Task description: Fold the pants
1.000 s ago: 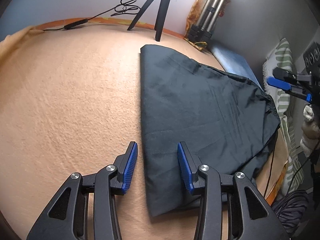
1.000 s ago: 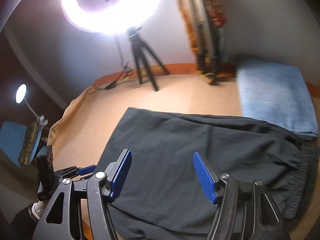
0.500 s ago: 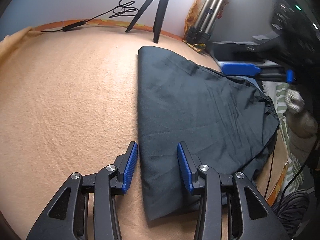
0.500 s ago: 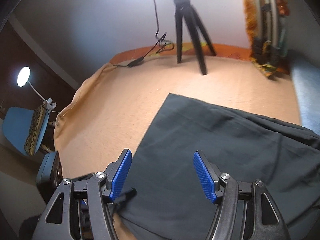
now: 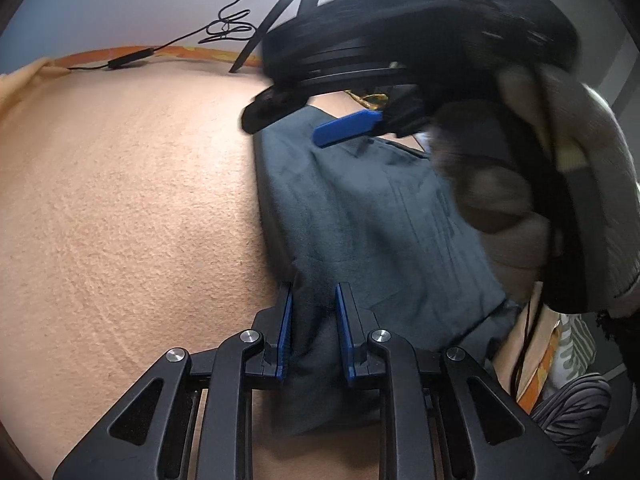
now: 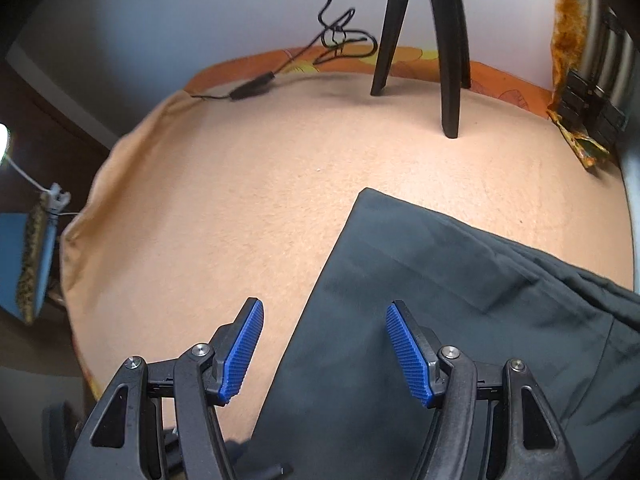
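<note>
**Pants half-folded, left tool pinching the near edge**

Left wrist view: the left tool (image 5: 311,328) is narrow and closing, with a ridge of the dark pants (image 5: 360,216) bunched up between its blue pads. Looks like the pads are about on the cloth, so I'd call that a grip. The pants lie on the peach blanket (image 5: 120,200), already folded into a long strip by the look of it. The right tool (image 5: 348,132) hangs over the far end of the strip, blurry, held in a hand (image 5: 500,184).

Right wrist view: the right tool (image 6: 324,352) stands wide with nothing in it, straddling the left edge of the pants (image 6: 440,320) near the far corner. Tripod legs (image 6: 448,60) and a cable (image 6: 340,36) sit at the back.

My guess: lengthwise fold done, crosswise fold left, and the right side hasn't grabbed yet.
</note>
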The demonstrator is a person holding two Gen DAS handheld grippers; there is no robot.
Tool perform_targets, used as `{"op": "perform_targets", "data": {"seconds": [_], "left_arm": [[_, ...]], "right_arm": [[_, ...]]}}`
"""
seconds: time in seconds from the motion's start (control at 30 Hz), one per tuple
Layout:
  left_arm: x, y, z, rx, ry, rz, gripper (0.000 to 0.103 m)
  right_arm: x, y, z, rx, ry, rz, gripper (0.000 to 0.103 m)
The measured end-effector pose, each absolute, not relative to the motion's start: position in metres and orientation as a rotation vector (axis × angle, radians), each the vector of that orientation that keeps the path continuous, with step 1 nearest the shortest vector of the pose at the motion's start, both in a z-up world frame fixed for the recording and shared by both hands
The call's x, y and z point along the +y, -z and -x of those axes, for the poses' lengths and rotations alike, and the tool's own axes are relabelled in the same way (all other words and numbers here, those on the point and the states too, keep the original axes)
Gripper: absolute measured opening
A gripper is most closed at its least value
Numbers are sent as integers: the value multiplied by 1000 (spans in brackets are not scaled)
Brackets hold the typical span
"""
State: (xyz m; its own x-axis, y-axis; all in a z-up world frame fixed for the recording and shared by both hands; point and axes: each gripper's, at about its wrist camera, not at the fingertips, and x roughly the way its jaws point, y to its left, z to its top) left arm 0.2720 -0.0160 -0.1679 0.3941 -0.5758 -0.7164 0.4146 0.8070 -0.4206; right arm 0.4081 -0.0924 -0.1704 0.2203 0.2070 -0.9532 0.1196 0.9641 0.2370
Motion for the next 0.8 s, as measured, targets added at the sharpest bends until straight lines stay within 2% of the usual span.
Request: {"op": "perform_targets", "data": {"seconds": [0.33, 0.57, 0.63, 0.8], "left_arm": [[-27, 162, -263, 961, 648, 155, 19], [-28, 159, -260, 958, 642, 150, 19], [-29, 159, -260, 958, 640, 143, 19], [-33, 159, -264, 956, 621, 128, 19]], "right_arm": [[-70, 191, -429, 1430, -15, -148, 66], [-67, 202, -434, 1465, 4, -67, 58], [-67, 202, -435, 1466, 9, -53, 55], [-70, 199, -432, 1461, 24, -16, 28]]}}
